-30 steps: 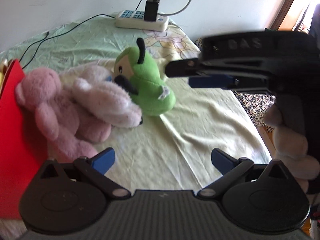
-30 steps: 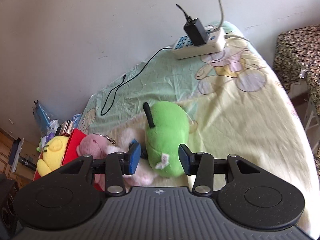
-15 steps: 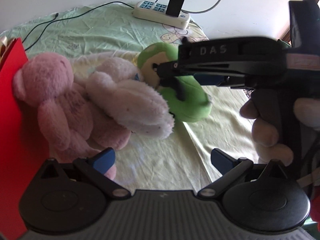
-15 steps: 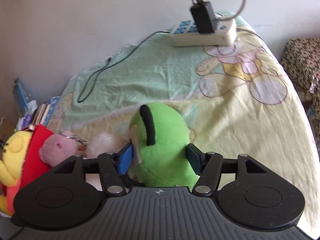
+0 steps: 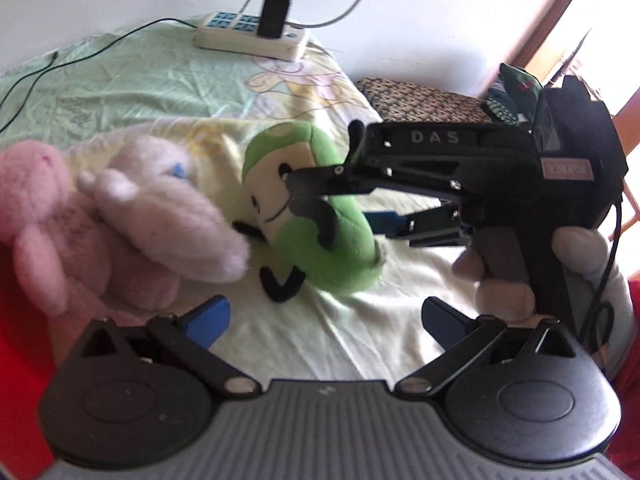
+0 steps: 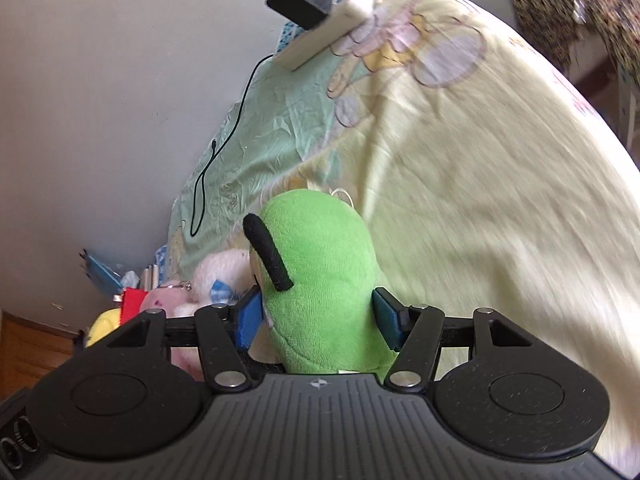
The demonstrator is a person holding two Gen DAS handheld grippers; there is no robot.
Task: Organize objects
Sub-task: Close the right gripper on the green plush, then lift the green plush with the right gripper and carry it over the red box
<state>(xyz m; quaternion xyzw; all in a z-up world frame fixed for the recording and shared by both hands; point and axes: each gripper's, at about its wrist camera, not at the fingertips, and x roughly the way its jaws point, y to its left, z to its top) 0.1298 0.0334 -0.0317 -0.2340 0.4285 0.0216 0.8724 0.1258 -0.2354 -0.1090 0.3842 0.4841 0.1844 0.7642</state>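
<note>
A green plush toy point(image 6: 320, 280) with black arms and a white face is tilted above the yellow-green bed sheet point(image 6: 480, 180). My right gripper point(image 6: 318, 320) is shut on it, one blue pad on each side. The left wrist view shows the same green plush point(image 5: 320, 224) with the right gripper point(image 5: 340, 196) reaching in from the right, a hand around its handle. A pink teddy point(image 5: 44, 216) and a pale fluffy plush point(image 5: 172, 216) lie at the left. My left gripper point(image 5: 324, 320) is open over bare sheet, holding nothing.
A white power strip point(image 5: 252, 38) with a black charger lies at the back by the wall, with a thin black cable point(image 6: 224, 136) across the sheet. A red object point(image 5: 20, 360) fills the left edge. A patterned seat point(image 5: 420, 100) stands beyond the bed's right edge.
My right gripper closed around the green plush and lifted and tilted it, so its face and legs show. The left gripper stayed open and swung slightly right.
</note>
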